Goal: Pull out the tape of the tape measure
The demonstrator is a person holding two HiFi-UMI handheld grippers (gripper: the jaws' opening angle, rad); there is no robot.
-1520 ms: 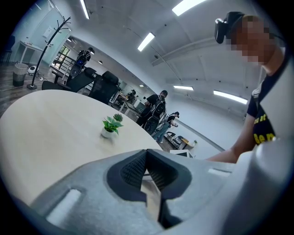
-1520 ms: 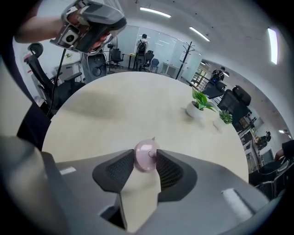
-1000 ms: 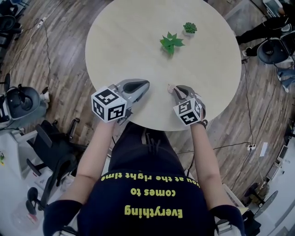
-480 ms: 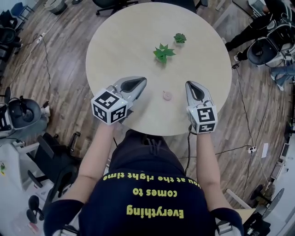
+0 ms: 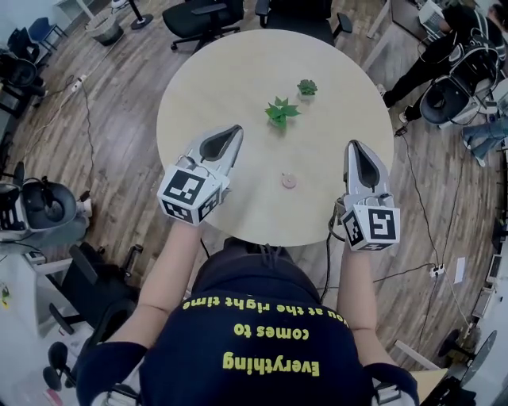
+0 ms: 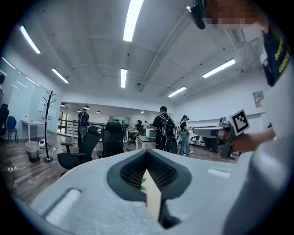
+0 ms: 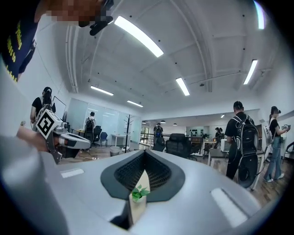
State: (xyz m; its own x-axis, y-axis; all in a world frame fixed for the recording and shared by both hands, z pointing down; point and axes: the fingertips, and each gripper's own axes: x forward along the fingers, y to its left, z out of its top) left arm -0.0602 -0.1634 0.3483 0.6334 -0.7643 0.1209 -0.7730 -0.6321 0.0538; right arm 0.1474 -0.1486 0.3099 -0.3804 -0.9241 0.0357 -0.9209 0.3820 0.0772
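Note:
The tape measure (image 5: pixel 289 181), a small round pink case, lies alone on the round beige table (image 5: pixel 238 71), no tape visibly drawn out. My left gripper (image 5: pixel 235 130) hangs above the table's near left part, shut, holding nothing. My right gripper (image 5: pixel 355 145) is held above the near right edge, also shut and empty. Neither touches the case, which sits between them. In the left gripper view the jaws (image 6: pixel 148 151) meet, pointing level into the room. The right gripper view shows its jaws (image 7: pixel 144 154) closed too, with a thin slit below.
Two small green plants (image 5: pixel 279 111) (image 5: pixel 307 87) stand on the table's far half. Office chairs (image 5: pixel 208 16) sit beyond the table. People with backpacks (image 7: pixel 242 137) stand in the room. Cables cross the wooden floor (image 5: pixel 103 119).
The right gripper has left the pink case, swung right and risen. The left gripper has risen as well. The case now lies free on the table.

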